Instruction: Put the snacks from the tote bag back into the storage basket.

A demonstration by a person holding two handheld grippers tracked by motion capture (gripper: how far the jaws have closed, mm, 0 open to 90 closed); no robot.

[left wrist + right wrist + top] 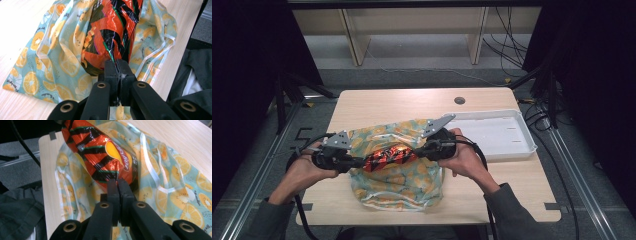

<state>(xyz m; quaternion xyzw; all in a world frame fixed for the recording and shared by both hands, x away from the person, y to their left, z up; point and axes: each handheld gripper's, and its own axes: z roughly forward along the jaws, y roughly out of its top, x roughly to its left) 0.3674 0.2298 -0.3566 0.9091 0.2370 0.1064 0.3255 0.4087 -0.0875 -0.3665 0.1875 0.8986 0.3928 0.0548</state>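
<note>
Closest to the camera are the person's two hands coming in over the near edge of the table, each with a gripper, and between them hangs the snack bag, orange with black stripes. The left gripper is clamped on the crimped seal at one end, jaws pressed tight with the foil pinched between them, and the right gripper is clenched on the seal at the other end the same way. So the bag's long axis runs straight from one gripper to the other, roughly parallel to the near edge, and neither hand is nearer than the other.

Right underneath it lies the fruit-print tote bag, rumpled, light blue with orange slices, its white handles flopped across it. I can't tell from here where its opening is, or whether anything is inside.

Over by the right edge sits a white tray with nothing in it.
</note>
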